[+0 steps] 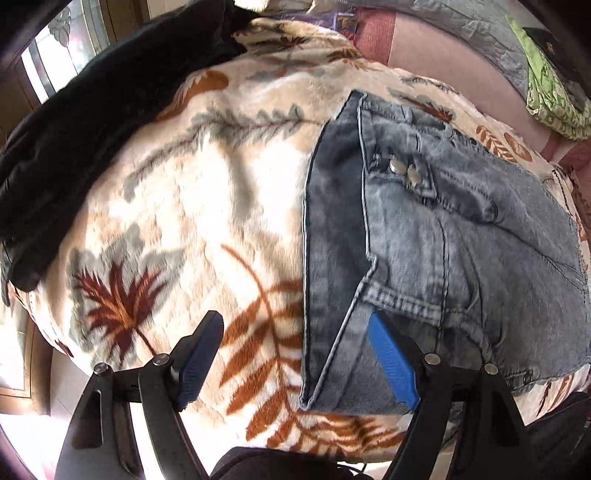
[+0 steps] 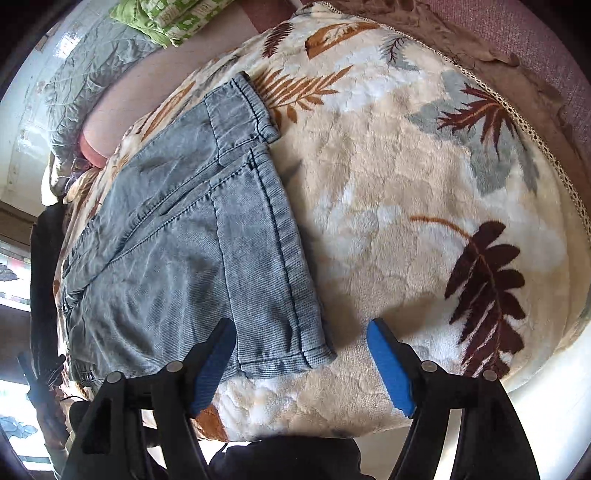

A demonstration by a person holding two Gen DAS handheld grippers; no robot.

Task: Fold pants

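Folded grey denim pants [image 1: 443, 236] lying flat on leaf-print fleece blanket [image 1: 207, 206], right half of left wrist frame, snap buttons [image 1: 404, 170] facing up near frame centre-right. Same pants [image 2: 177, 251] in left half of right wrist frame, hemmed edge toward lower centre, elastic waistband corner toward upper centre. Left tongs [image 1: 295, 363] spread wide at bottom of left wrist frame, nothing pinched; left pad over bare blanket, right blue pad [image 1: 393, 363] over lower edge of denim, contact unclear. Right tongs [image 2: 306, 365] spread wide at bottom of right wrist frame, nothing pinched; left pad [image 2: 214, 369] over lower denim corner, right pad over blanket. Black garment [image 1: 92, 122] heaped along upper left of left wrist frame, at blanket edge. Green patterned cloth [image 2: 166, 18] at top left of right wrist frame, well apart from pants. Pink surface [image 1: 424, 40] beyond blanket at top. Some motion blur in left wrist frame.
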